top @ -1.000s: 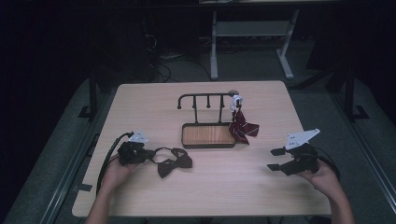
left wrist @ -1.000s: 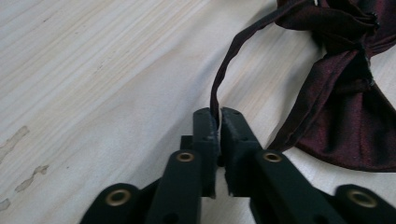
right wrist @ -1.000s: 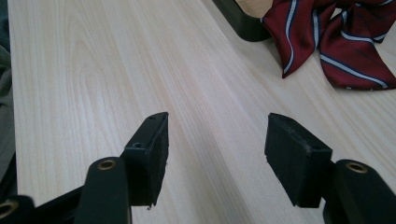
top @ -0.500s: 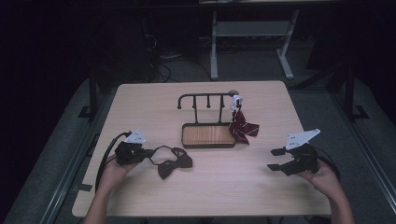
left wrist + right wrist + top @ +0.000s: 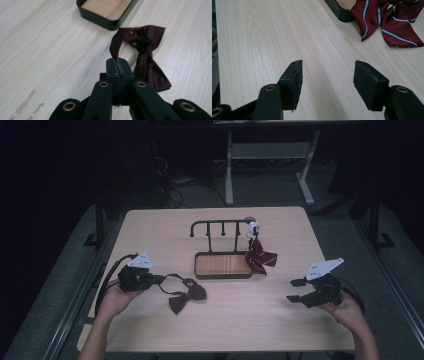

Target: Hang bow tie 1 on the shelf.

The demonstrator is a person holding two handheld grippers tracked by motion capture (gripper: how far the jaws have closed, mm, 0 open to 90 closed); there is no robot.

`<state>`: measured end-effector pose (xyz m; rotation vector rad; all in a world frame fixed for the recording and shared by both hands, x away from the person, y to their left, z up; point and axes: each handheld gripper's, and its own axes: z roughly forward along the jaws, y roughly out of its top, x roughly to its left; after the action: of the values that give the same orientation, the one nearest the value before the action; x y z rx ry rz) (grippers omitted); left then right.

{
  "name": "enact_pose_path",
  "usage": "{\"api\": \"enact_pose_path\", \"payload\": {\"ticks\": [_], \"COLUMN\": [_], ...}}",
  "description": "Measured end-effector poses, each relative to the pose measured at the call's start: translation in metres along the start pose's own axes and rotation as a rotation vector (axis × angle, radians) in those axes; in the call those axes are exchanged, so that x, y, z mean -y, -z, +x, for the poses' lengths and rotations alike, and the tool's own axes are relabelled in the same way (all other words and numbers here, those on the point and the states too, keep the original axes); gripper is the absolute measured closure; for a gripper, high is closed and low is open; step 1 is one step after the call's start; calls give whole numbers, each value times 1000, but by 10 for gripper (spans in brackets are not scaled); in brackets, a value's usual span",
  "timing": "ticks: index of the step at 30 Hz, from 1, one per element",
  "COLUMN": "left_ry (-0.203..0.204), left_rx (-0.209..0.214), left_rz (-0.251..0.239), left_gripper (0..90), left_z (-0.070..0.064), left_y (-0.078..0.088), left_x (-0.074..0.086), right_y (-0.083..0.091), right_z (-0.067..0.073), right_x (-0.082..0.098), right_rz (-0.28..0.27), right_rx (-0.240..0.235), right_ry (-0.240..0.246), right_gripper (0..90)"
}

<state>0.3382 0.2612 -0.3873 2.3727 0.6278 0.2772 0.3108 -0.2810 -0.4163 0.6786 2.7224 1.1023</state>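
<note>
1. Progress, done: one striped dark red and white bow tie (image 5: 260,257) already hangs from the right end of the black metal hook rack (image 5: 220,226), draping beside the rack's black-rimmed wooden tray (image 5: 222,265) at centre frame.
2. Progress, in hand: the plain dark maroon satin bow tie (image 5: 187,294) is picked up by its strap but, by my judgement, not yet hung; carrying it to a free hook is what remains.
3. Left gripper (image 5: 152,280), lower left of the high view: jaws pressed together, clamped on the thin neck strap (image 5: 115,46) of the maroon tie.
4. Position of the tie: its bow lies on the light wooden table (image 5: 150,227) just right of the closed jaw tips, the strap arching from them to the bow; the tray sits beyond, upper centre of the left gripper view.
5. Right gripper (image 5: 296,290), lower right: jaws apart, nothing between them, well clear of both ties.
</note>
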Motion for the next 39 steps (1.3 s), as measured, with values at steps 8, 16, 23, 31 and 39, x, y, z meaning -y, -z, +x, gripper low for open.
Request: {"api": "enact_pose_path", "payload": {"ticks": [8,16,23,31,39], "left_ry": [-20,-55,-71,-86,-114], "left_rx": [23,49,54,55,82], "left_rz": [-6,-4,7,12,23], "left_gripper": [894,893,896,896,895], "left_z": [-2,-5,-7,-6,-3], "left_y": [12,21,26,35,39], "left_x": [-22,-41,-52,-64,-79], "right_y": [-3,-3,-3,-4,-3], "right_z": [1,1,2,2,2], "right_x": [-1,-1,-2,-2,-2], "right_rz": [10,11,12,15,8], "right_rx": [-1,-3,-13,-17,-18], "right_ry": [8,9,17,17,17], "right_gripper": [399,401,410,413,405]}}
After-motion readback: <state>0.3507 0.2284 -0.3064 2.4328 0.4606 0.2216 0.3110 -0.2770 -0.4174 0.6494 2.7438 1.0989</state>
